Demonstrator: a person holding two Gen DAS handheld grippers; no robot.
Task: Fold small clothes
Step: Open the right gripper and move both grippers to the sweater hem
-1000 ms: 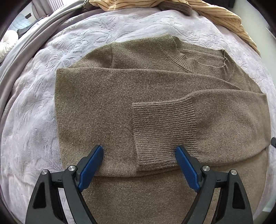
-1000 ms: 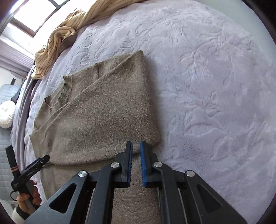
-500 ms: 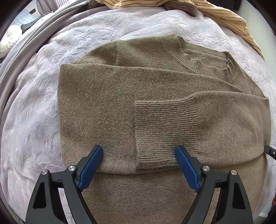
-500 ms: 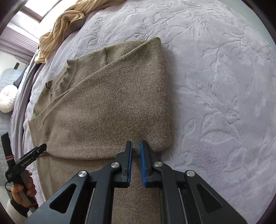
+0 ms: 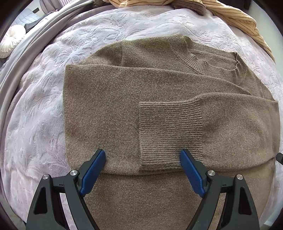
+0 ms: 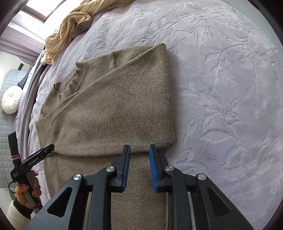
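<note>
A brown knit sweater lies flat on the lilac bedspread, both sleeves folded across its chest, a ribbed cuff on top. My left gripper is wide open and empty, hovering over the lower edge of the folded sleeves. In the right wrist view the sweater lies ahead. My right gripper is partly open and empty, just above the sweater's right lower sleeve fold. The left gripper's handle shows in the right wrist view, held by a hand.
A yellow striped garment lies bunched at the far edge of the bed, also in the right wrist view. A grey blanket runs along the left side. A white round cushion lies beyond it.
My right gripper has opened from shut to partly open and moved a little toward the sleeve fold. The left gripper stays open over the sweater and has shifted slightly.
</note>
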